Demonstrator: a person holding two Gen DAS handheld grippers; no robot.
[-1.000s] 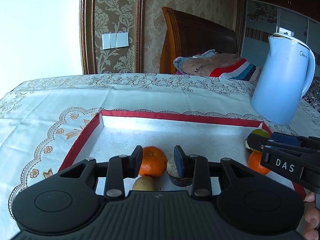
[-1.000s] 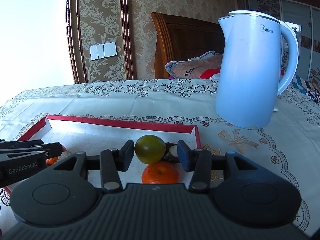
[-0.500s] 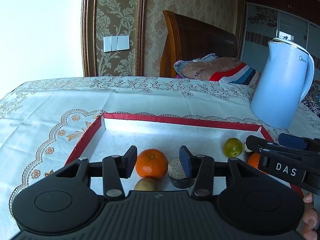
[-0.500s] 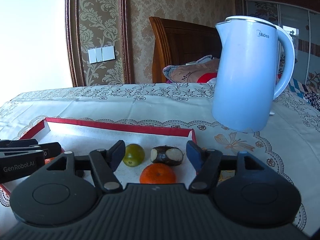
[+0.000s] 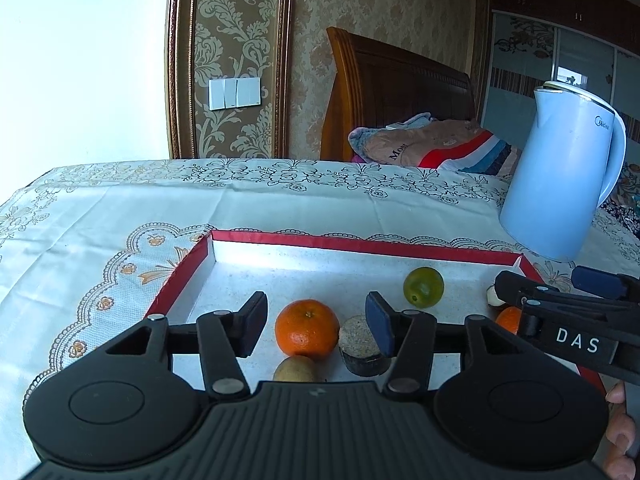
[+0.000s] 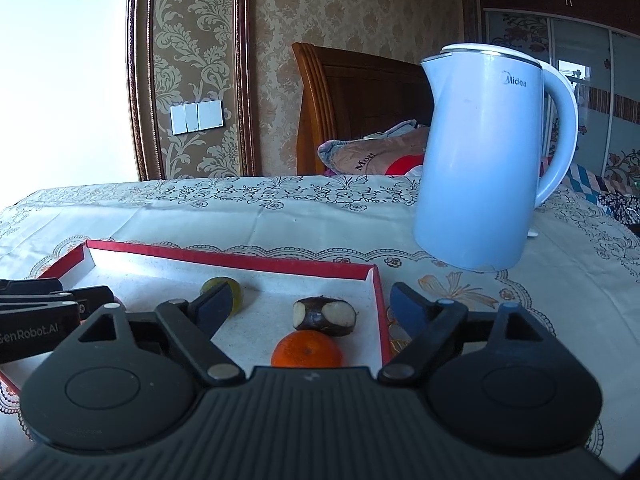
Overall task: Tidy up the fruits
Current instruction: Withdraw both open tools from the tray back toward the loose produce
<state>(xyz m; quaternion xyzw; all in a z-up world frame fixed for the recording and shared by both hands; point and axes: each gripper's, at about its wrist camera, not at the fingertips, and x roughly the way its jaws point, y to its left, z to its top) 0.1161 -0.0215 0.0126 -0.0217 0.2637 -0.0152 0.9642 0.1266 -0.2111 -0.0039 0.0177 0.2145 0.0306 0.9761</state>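
Where brown fruit (image 5: pixel 295 369) shows, chestnut (image 6: pixel 324 315) hides.

Clothed table (image 5: pixel 280 208): tray (image 5: pixel 360 242), kettle (image 6: pixel 480 160).

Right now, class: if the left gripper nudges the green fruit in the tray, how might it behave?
The green fruit looks round and smooth, so it would probably roll. It sits free on the flat tray floor, so a push likely sends it until the red rim stops it.
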